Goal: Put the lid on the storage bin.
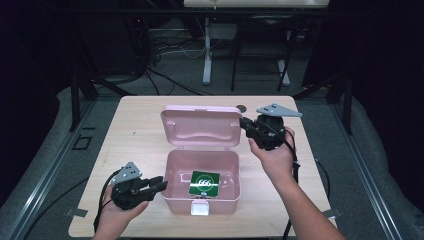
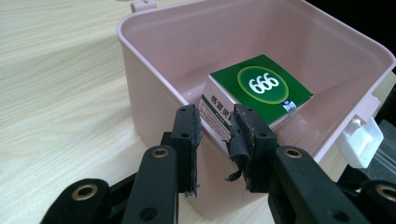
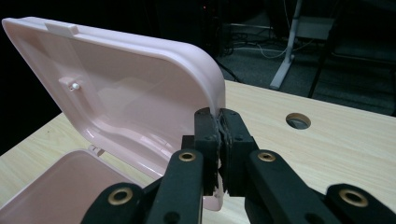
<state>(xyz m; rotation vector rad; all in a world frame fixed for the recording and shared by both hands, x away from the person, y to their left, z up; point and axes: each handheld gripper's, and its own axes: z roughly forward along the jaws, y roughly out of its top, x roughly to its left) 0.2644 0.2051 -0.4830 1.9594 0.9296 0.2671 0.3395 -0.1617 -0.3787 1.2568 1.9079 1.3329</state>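
Note:
A pink plastic box (image 1: 172,165) stands mid-table with its lid (image 1: 200,125) raised upright behind it. Inside lies a green carton (image 1: 204,183) marked 666. My left gripper (image 1: 162,183) reaches in from the left. In the left gripper view its jaws (image 2: 217,128) straddle the box's near wall (image 2: 149,79) close to a corner, one inside and one outside, pinching it, with the green carton (image 2: 264,86) just beyond. My right gripper (image 1: 244,123) is at the lid's right edge. Its jaws (image 3: 219,116) are shut with nothing between them, and the tips rest against the lid's rim (image 3: 126,98).
A white latch (image 1: 200,207) hangs on the box's front wall. A round hole (image 1: 241,107) sits in the wooden table behind the lid. Beyond the table's far edge are dark floor, cables and table legs (image 1: 206,55).

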